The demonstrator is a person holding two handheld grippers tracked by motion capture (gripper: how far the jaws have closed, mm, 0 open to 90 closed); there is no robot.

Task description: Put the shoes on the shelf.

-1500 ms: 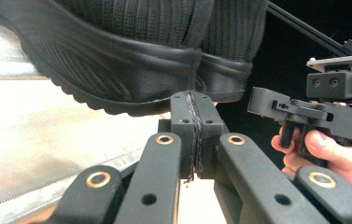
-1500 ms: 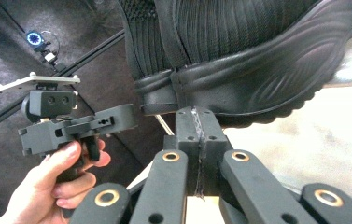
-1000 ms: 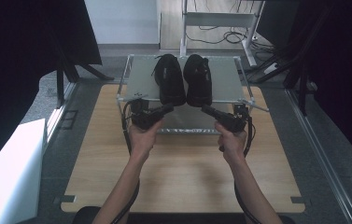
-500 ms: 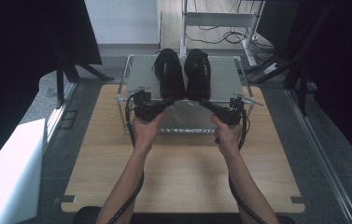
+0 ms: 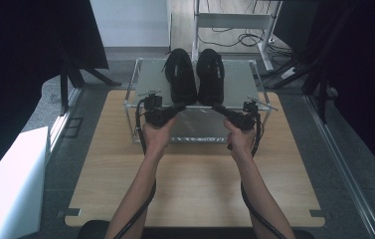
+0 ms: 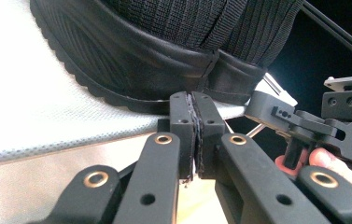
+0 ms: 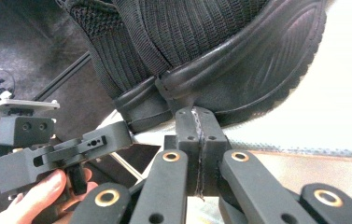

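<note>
On the rack's (image 5: 145, 79) top shelf, two black shoes side by side, toes away from the person, heels at the near edge, long axes running straight out from both grippers. Rack itself on the wooden worktop (image 5: 195, 174).

Leftmost: left gripper (image 5: 177, 106) held up at the near shelf edge, jaws pressed together on nothing, tips pointing in and forward at the heel of the left shoe (image 5: 180, 74). Seen from the left gripper view, that heel (image 6: 164, 60) just beyond and above the shut tips (image 6: 193, 100), close but whether touching cannot be told.

Further right: right shoe (image 5: 210, 74), heel likewise toward the person. Right gripper (image 5: 216, 107) mirrored on its side, jaws also together and empty, tips (image 7: 197, 114) right under the heel rim (image 7: 220, 70).

Each hand about equally near its own shoe. Judged: jaws need to part before either heel can be taken, and any pull would run back along the shoe's length.
</note>
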